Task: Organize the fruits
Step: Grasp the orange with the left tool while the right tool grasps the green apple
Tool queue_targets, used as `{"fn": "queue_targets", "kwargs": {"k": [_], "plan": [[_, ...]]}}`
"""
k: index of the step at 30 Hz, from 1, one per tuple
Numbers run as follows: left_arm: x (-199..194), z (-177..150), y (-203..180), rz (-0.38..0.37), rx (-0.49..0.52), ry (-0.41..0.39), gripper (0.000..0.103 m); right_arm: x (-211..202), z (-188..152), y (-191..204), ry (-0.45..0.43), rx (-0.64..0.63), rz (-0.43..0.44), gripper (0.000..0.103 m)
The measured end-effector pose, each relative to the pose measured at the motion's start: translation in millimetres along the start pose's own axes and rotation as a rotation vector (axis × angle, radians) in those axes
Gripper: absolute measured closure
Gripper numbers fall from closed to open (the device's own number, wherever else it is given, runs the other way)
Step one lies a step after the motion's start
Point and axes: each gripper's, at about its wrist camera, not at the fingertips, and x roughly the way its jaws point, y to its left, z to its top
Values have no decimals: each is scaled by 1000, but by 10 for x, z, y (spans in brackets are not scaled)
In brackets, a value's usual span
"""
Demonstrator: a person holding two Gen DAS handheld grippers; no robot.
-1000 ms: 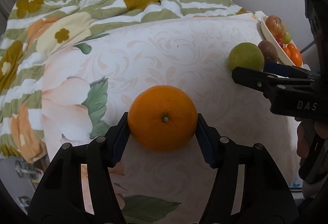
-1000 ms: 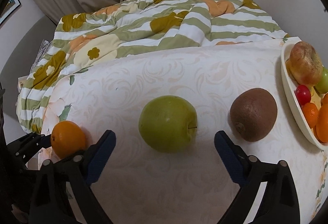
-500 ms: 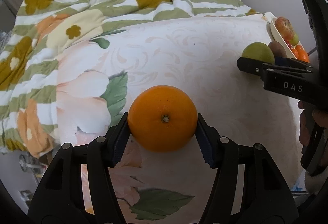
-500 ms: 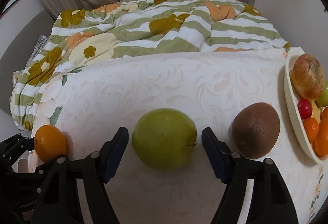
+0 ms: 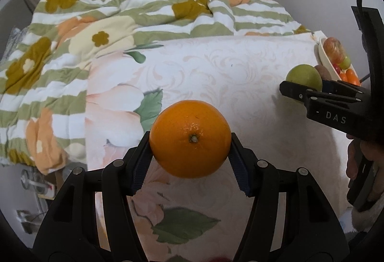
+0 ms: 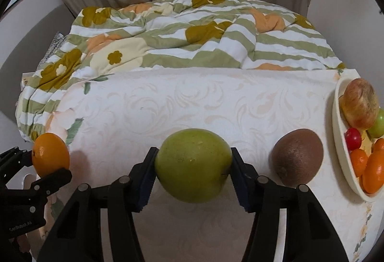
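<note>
- Bed [image 6: 192, 98]: white floral-print sheet at the near end, where all the fruit is. Striped green/white quilt [image 6: 192, 34] bunched at the far end, curtain behind it.
- Bowl [image 6: 340, 142]: cream, at the sheet's right edge, near the far right corner. Holds a red-yellow apple [image 6: 358, 103], a small green fruit, a small red one and several small orange ones.
- Green apple [image 6: 193, 164]: near edge of the sheet, roughly mid-width. Right gripper [image 6: 192, 166] jaws have just been closing; blue pads now touch the apple on both sides, part-open width.
- Orange [image 5: 189, 138]: toward the sheet's left edge, clamped between the left gripper [image 5: 189, 142] pads at a middling opening. Looks raised off the sheet; contact underneath not visible.
- Kiwi [image 6: 297, 156]: on the sheet between green apple and bowl, just beside both, untouched by either gripper.
</note>
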Motion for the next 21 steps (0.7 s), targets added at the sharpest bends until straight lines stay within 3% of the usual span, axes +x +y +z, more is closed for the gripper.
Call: {"fn": "queue_targets", "kwargs": {"k": [15, 21], "plan": [[-783, 1, -106, 32, 15, -114, 35, -826, -18, 155, -73, -54, 45, 50], [-981, 19, -269, -19, 44, -131, 35, -1165, -122, 145, -96, -15, 45, 50]]}}
